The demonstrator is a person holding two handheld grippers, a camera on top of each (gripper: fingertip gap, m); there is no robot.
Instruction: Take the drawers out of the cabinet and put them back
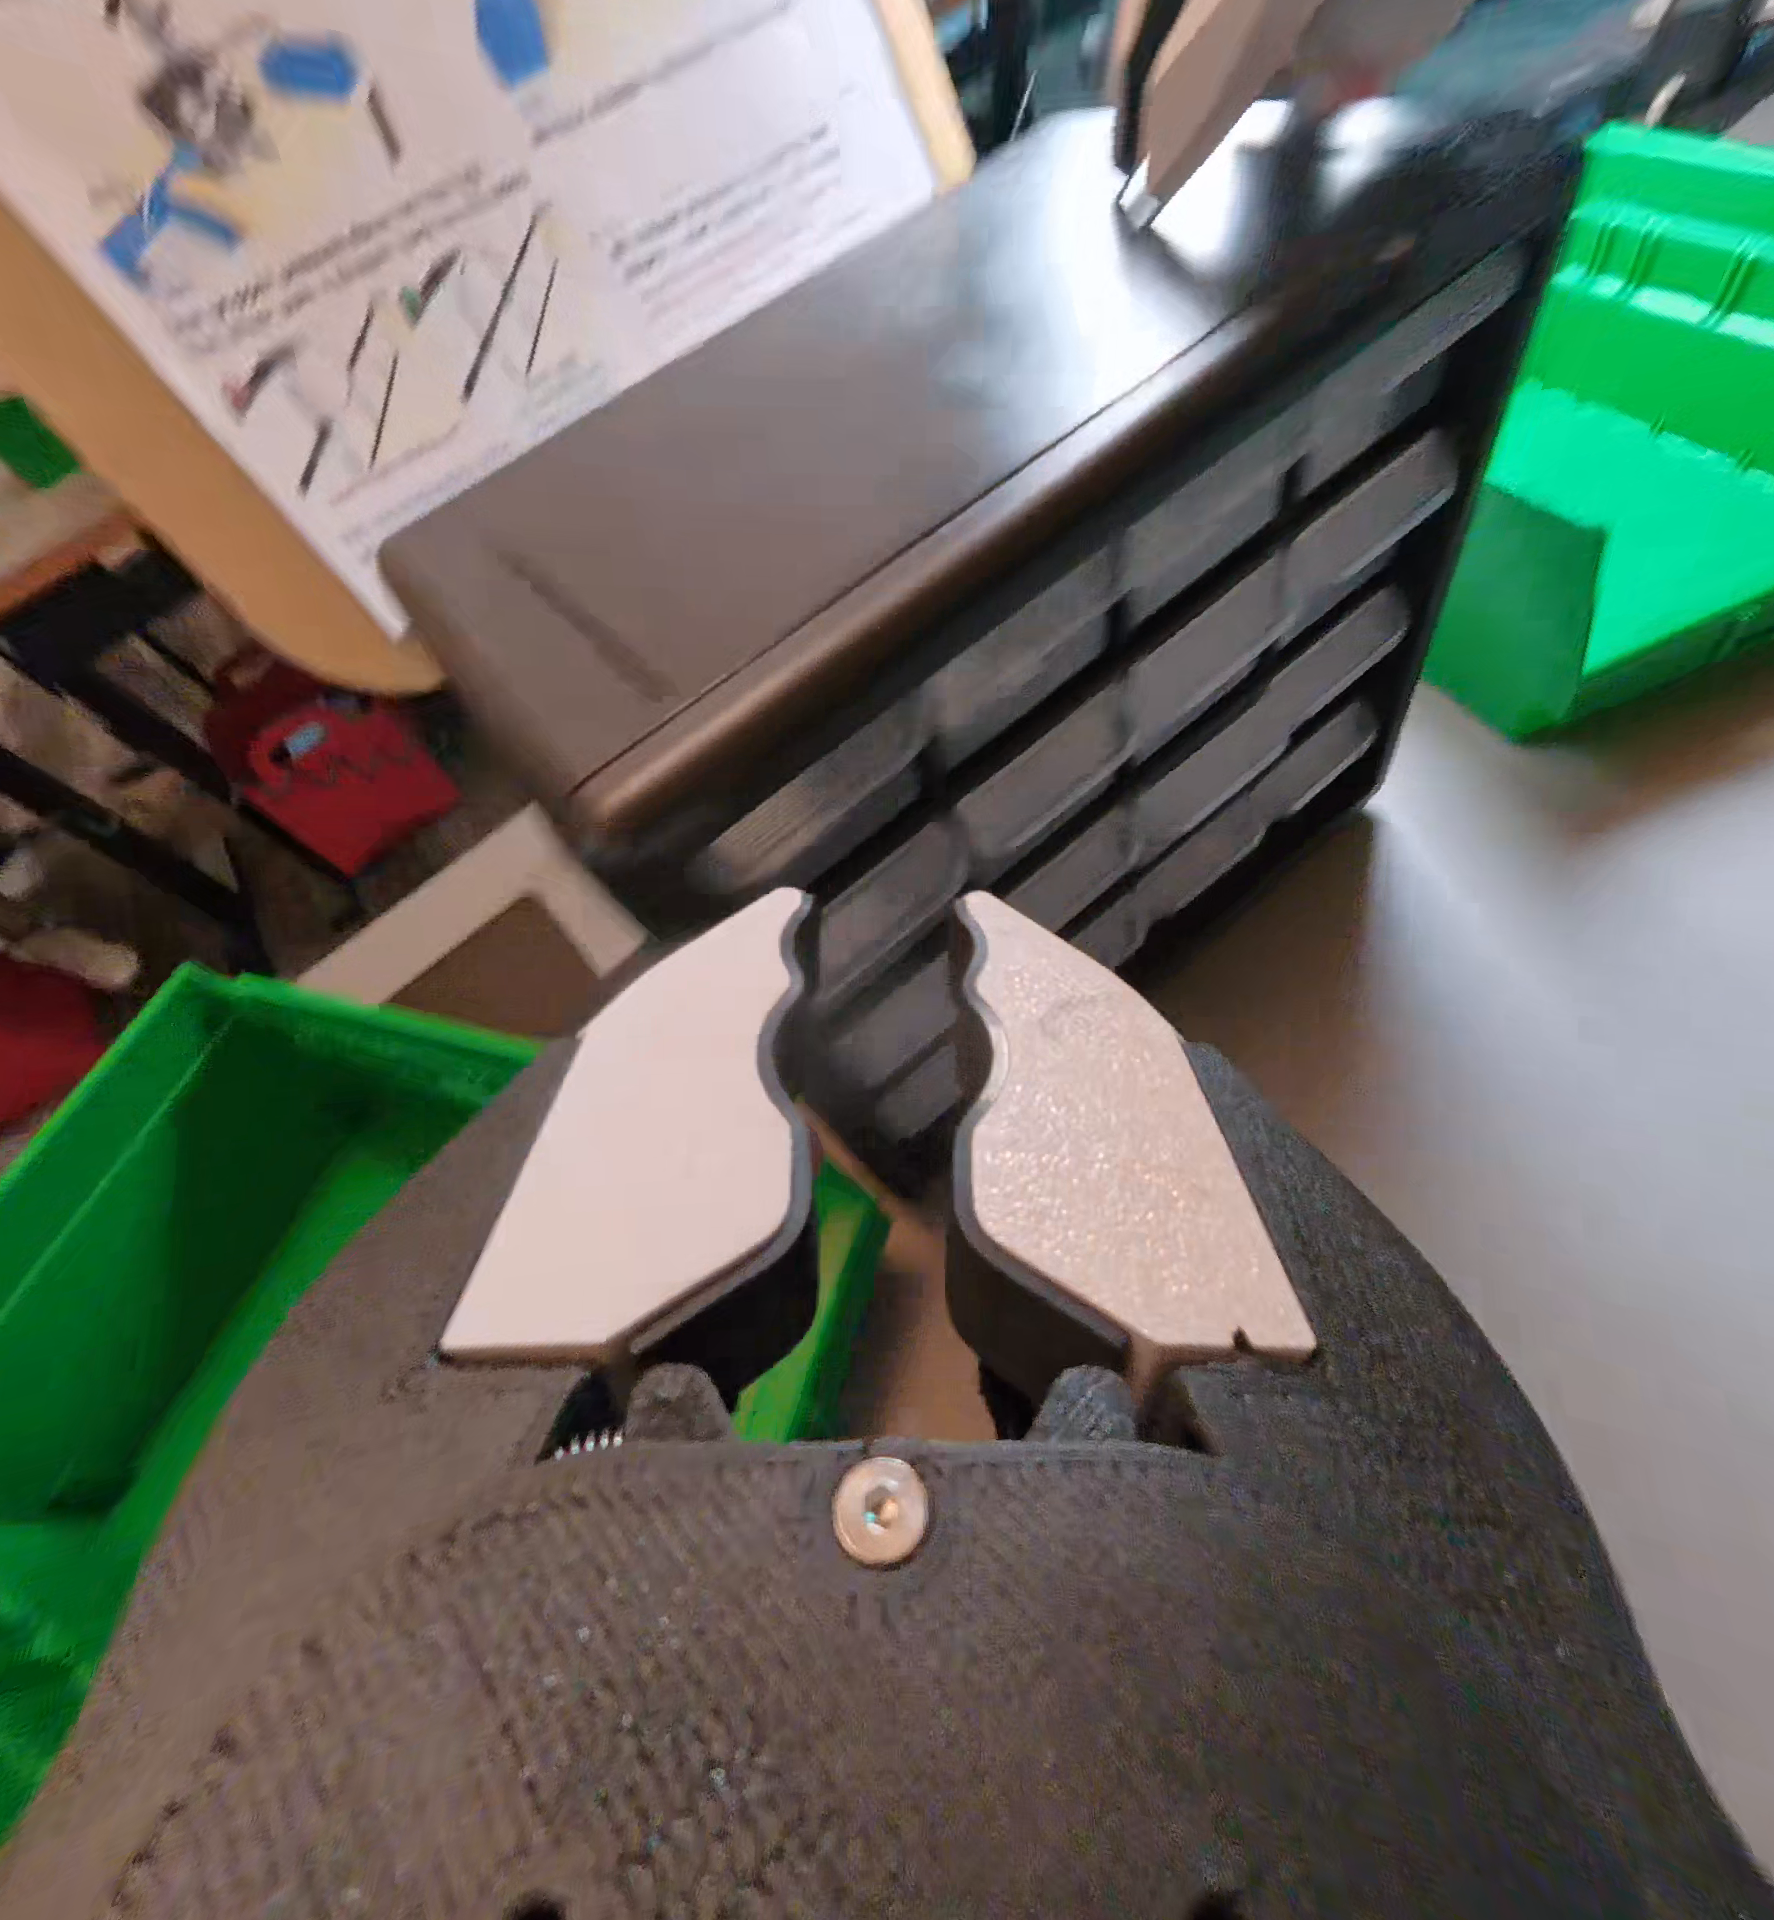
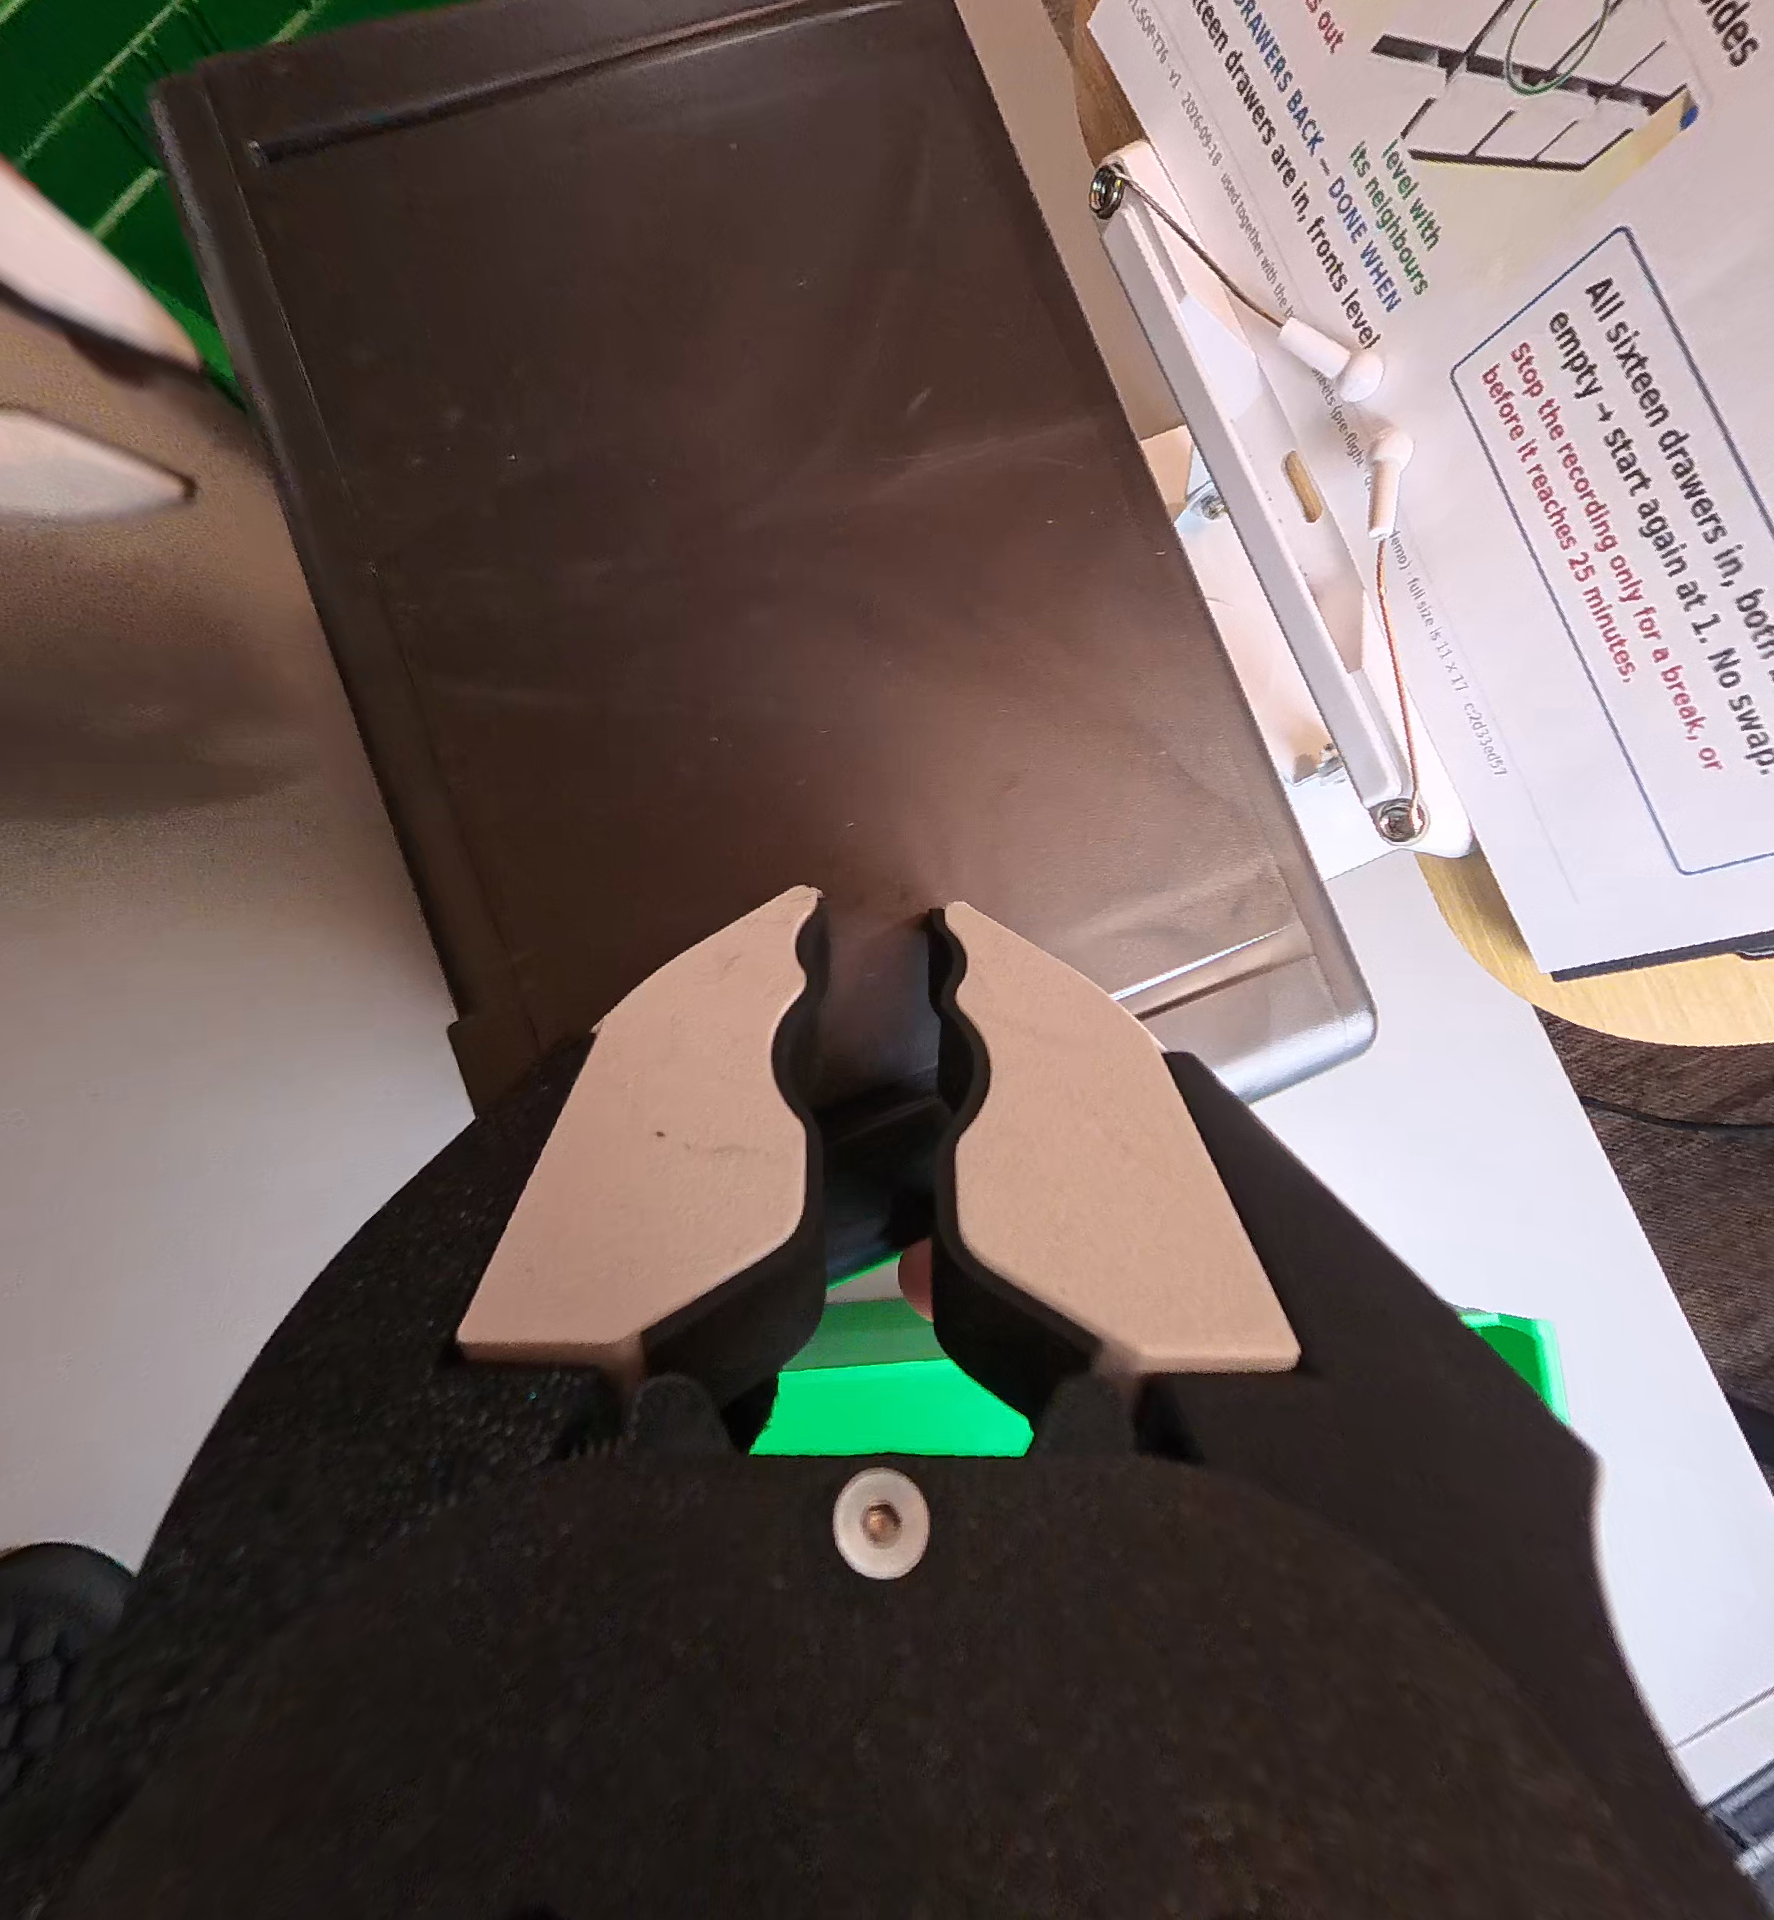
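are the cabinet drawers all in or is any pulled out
Those visible are in: the drawers sit about level across the cabinet front. The left gripper hides some, so those: cannot tell.

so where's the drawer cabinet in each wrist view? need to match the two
Left wrist view: the cabinet fills the centre and upper right, seen from a front corner, top panel and rows of drawer fronts both showing, just beyond the left tongs.
Right wrist view: only its dark top panel shows, from above, filling the upper centre beyond the right tongs; no drawer fronts.
Shared landmark: the instruction sheet behind the cabinet.
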